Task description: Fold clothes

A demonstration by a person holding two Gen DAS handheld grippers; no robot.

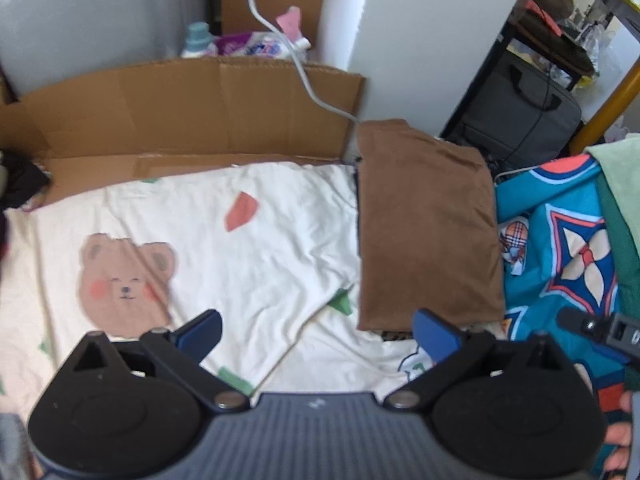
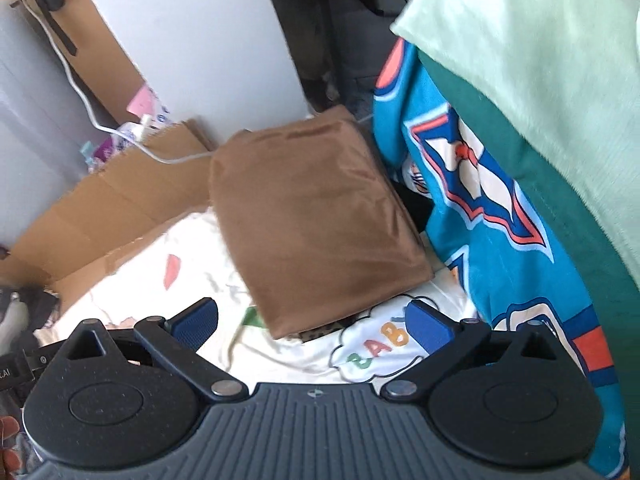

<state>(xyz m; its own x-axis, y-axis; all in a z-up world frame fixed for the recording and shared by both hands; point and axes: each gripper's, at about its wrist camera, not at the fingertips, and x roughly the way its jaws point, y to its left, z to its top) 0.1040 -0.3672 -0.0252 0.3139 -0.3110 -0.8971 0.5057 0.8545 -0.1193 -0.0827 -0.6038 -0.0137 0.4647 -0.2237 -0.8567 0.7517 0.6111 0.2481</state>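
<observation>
A folded brown garment (image 1: pixel 428 224) lies flat on a cream bedsheet (image 1: pixel 256 248) printed with a bear, on top of a darker folded piece whose edge peeks out beneath. In the right wrist view the brown garment (image 2: pixel 316 220) sits just beyond the fingers. My left gripper (image 1: pixel 318 334) hovers above the sheet, open, with nothing between its blue pads (image 1: pixel 200 334). My right gripper (image 2: pixel 312 326) is also open and empty, above the near edge of the brown garment. The right gripper's body (image 1: pixel 600 328) shows at the right edge of the left wrist view.
A pile of clothes, teal patterned (image 2: pixel 480 208) with dark green and mint green (image 2: pixel 540 60) on top, rises at the right. Flattened cardboard (image 1: pixel 192 112) lines the far side, with a white cable (image 1: pixel 304 72) over it. A grey bag (image 1: pixel 520 120) and bottles (image 1: pixel 196 40) stand behind.
</observation>
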